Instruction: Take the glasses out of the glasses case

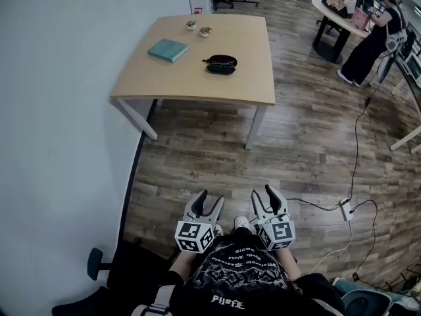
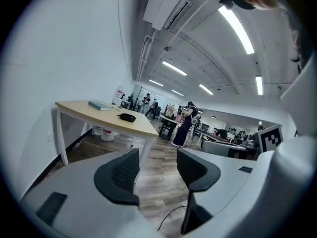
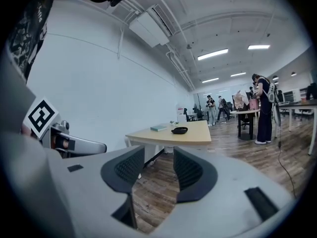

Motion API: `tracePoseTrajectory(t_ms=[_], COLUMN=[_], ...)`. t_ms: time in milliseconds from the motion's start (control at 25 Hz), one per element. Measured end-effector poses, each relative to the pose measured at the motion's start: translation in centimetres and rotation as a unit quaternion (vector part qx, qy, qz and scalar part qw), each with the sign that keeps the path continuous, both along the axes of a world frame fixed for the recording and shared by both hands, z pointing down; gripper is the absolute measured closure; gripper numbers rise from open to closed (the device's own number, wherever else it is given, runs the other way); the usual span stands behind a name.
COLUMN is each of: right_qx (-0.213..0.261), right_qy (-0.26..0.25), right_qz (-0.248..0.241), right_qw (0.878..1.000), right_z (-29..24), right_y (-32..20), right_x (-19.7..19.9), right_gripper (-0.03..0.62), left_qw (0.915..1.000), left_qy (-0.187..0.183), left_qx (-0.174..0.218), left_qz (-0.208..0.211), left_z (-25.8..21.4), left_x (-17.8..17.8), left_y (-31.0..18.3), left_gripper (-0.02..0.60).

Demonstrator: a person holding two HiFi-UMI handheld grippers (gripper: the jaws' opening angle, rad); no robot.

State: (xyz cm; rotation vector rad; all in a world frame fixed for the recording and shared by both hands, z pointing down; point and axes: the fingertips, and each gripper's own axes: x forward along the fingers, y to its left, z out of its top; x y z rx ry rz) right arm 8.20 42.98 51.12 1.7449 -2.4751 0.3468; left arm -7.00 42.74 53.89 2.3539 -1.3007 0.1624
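Note:
A dark oval glasses case [image 1: 220, 64] lies open on a light wooden table [image 1: 197, 78], with what looks like glasses in it. The case also shows small and far off in the left gripper view [image 2: 128, 117] and the right gripper view [image 3: 179, 130]. Both grippers are held low over the floor, close to the person's body and well short of the table. My left gripper [image 1: 210, 199] stands open with nothing between its fingers. My right gripper [image 1: 262, 192] is open and empty too.
A teal book [image 1: 168, 50] and two small potted plants [image 1: 198, 28] sit on the table. A white wall [image 1: 59, 110] runs along the left. Cables and a power strip [image 1: 343, 209] lie on the wooden floor at right. A person [image 1: 371, 41] stands at another desk.

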Motion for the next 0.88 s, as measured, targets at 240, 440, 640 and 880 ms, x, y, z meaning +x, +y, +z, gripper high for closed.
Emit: tracePoseTrajectory(t_ms=[240,440,640,880], right_qx=[-0.005,-0.004,-0.002,-0.012], right_qy=[0.001,0.0,-0.004,-0.013], right_qz=[-0.015,-0.02,-0.021,-0.019], right_qw=[1.0,1.0,1.0,1.0], right_z=[0.4,0.4,0.6,1.8], right_y=[-0.5,-1.7,-3.2,-4.1], right_x=[0.6,2.1,5.3,8.4], right_gripper=[0.399,0.399,0.399,0.399], left_qw=[0.9999,0.9998,0.9994,0.9998], left_qy=[-0.005,0.001,0.001,0.0], left_qx=[-0.01,-0.014,-0.018,-0.016], left_qz=[0.006,0.017,0.031,0.012], left_z=[0.3,0.2,0.2,0.7], left_x=[1.5,3.8,7.2,9.8], left_y=[-0.6,-1.6,-2.8,-4.2], left_gripper=[0.334,0.334,0.334,0.334])
